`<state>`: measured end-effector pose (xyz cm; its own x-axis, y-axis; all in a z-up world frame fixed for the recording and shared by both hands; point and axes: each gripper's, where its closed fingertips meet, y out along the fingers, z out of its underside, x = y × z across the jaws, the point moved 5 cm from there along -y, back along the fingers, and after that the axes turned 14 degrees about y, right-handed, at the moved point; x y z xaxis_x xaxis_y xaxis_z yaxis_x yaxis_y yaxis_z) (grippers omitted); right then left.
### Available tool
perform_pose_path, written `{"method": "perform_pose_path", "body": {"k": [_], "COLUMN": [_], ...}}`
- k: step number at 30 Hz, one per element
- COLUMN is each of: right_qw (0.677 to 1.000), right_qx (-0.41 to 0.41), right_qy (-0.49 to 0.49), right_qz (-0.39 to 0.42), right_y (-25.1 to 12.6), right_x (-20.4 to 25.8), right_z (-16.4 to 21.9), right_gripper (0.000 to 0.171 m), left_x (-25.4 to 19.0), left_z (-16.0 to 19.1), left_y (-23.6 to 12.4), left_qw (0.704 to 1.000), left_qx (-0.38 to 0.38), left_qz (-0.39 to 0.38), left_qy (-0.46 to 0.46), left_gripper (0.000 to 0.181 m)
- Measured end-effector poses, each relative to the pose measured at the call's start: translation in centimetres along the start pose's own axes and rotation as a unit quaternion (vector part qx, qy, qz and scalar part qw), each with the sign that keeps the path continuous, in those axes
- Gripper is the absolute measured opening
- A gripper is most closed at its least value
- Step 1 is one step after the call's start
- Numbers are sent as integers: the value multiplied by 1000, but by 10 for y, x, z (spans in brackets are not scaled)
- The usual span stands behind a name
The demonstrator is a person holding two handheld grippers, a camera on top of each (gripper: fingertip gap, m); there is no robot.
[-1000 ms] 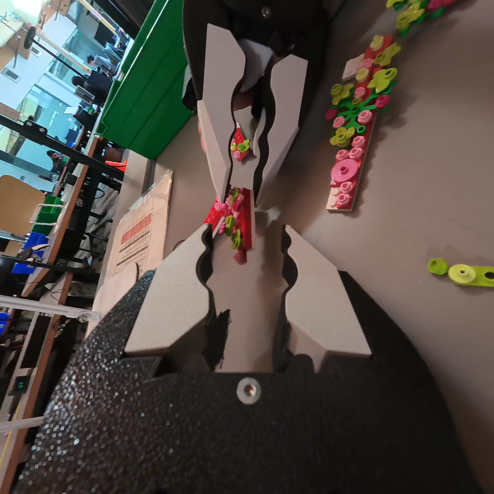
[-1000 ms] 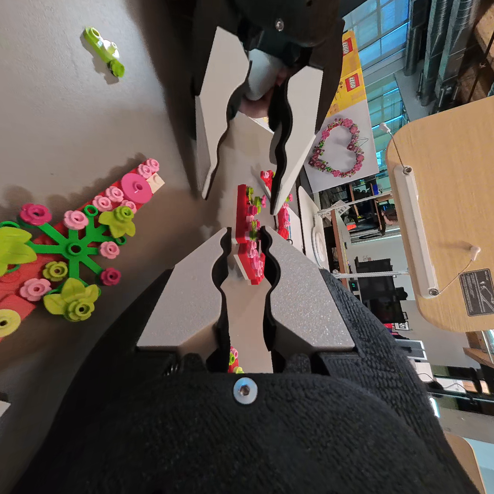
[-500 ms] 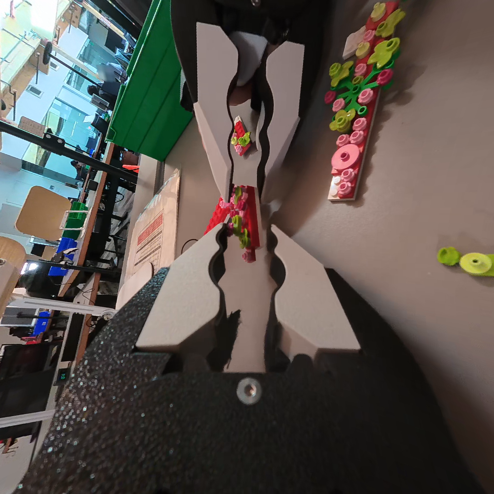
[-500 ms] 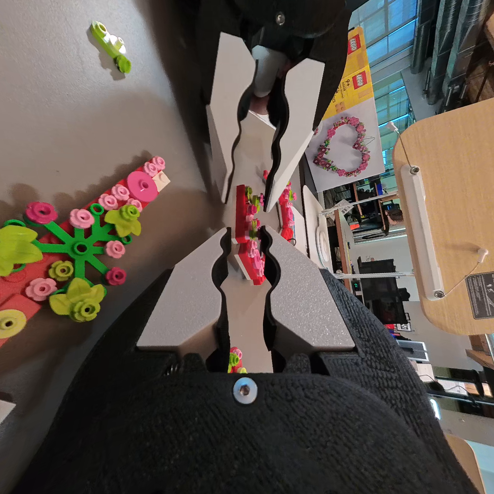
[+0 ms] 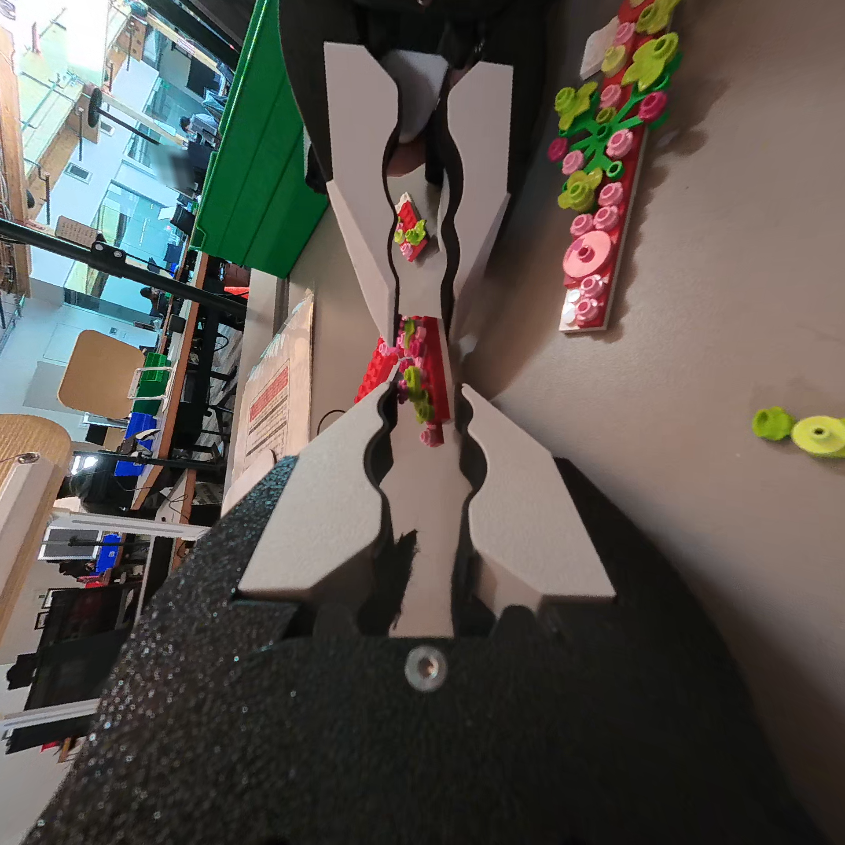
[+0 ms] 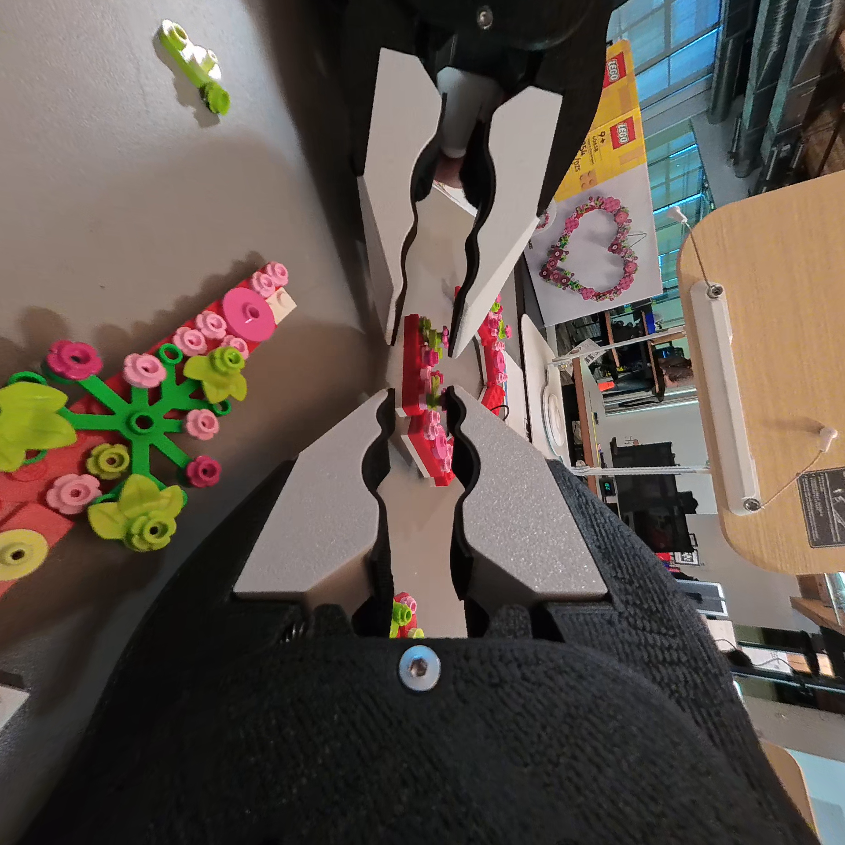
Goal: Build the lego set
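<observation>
Your left gripper (image 5: 425, 393): clamped on the red flowered strip (image 5: 423, 366).
Your right gripper (image 6: 418, 393): clamped on the same strip's opposite end.
Strip: between both grippers, above the grey table (image 5: 686, 320).
Finished red section (image 6: 137, 411): flat on table, left.

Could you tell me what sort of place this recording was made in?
Probably a shared office or lab workspace: a grey table carrying flower brick assemblies, rows of desks behind it, large windows, and a green storage bin.
</observation>
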<state>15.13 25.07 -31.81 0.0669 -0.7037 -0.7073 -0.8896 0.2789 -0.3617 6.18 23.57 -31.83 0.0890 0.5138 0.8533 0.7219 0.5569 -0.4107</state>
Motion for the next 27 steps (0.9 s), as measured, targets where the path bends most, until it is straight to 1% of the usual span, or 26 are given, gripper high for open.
{"method": "perform_pose_path", "body": {"k": [10,14,17,21,23,27], "right_qw": [1000,1000,1000,1000,1000,999], "right_qx": [4,3,2,-1,-3,-6], "right_qy": [-5,0,9,22,27,39], "right_qz": [2,3,3,1,-2,-4], "right_y": [0,1,1,1,1,1], "right_x": [1,-1,-2,-4,-4,-5], "right_z": [1,1,0,-2,-3,-4], "right_gripper": [21,21,21,21,21,21], "left_x": [-1,-2,-1,1,3,5], "left_z": [0,-2,-4,-3,-3,-2], "left_y": [1,3,5,9,10,9], "left_qw": [1000,1000,1000,999,999,999], "left_qx": [-3,-5,2,16,22,25], "left_qz": [4,3,-4,-15,-21,-26], "left_qy": [-6,-3,12,28,28,31], "left_gripper": [22,31,33,29,23,22]}}
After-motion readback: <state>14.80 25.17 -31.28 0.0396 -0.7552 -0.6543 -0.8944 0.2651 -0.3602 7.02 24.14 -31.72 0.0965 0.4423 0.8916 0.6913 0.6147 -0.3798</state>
